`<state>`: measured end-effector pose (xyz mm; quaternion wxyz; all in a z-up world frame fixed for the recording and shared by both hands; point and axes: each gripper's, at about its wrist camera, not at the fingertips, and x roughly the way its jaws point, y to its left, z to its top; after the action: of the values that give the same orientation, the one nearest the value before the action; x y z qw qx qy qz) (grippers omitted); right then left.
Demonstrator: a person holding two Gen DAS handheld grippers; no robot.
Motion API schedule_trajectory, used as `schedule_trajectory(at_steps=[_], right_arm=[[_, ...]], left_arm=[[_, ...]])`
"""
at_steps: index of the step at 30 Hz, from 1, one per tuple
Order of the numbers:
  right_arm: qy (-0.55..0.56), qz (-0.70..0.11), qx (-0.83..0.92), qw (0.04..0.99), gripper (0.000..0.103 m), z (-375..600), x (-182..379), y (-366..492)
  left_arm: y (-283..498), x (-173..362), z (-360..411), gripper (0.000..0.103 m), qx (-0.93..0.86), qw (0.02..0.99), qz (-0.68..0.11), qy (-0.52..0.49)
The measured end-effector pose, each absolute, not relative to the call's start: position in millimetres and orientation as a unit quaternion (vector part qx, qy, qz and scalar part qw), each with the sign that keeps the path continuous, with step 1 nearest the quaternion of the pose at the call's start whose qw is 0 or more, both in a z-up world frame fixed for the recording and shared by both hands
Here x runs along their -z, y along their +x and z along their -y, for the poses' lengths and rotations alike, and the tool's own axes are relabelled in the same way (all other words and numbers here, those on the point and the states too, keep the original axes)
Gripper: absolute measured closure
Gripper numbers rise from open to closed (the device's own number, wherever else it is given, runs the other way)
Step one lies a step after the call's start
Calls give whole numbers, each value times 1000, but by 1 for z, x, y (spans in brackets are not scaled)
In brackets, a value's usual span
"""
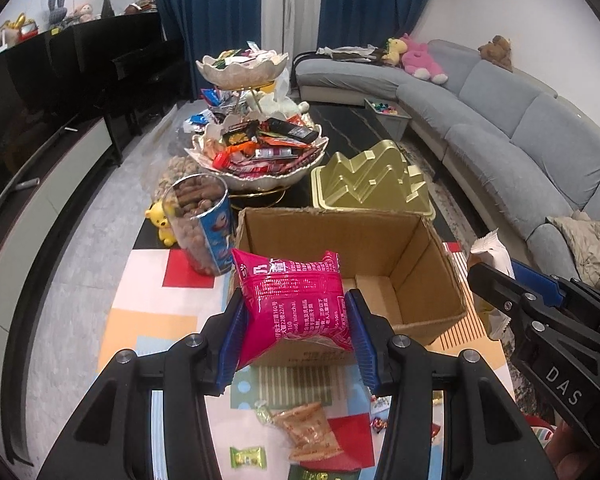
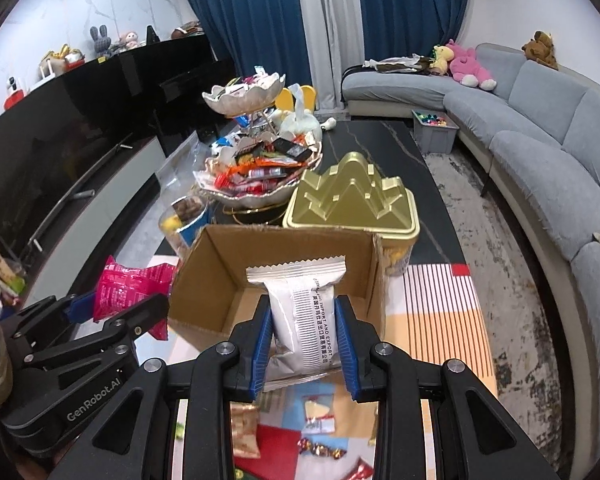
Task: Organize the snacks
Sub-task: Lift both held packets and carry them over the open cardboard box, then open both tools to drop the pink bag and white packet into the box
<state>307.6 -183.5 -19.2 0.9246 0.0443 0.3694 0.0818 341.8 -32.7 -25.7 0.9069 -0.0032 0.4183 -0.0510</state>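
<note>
with the left hand-held gripper (image 1: 296,320) clamped on a pink foil snack packet (image 1: 296,300) and the right hand-held gripper (image 2: 303,344) clamped on a white one (image 2: 300,312), carry both over the open brown cardboard box (image 2: 284,252) (well inside its walls) before letting go.

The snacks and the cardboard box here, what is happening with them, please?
A person is sorting snacks with two tools. The left hand-held gripper is shut on a pink snack packet, and the right hand-held gripper is shut on a white snack packet. Both packets hang in front of the open cardboard box, which looks empty. More wrapped snacks lie on the colourful mat below.
</note>
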Motion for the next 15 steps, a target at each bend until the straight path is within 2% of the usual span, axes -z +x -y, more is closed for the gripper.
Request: schedule_trajectory(at_steps=[15], right_arm=[[32, -378, -71, 923, 71, 180, 22, 349]], left_arm=[[383, 40, 32, 55, 66, 899, -432, -11]])
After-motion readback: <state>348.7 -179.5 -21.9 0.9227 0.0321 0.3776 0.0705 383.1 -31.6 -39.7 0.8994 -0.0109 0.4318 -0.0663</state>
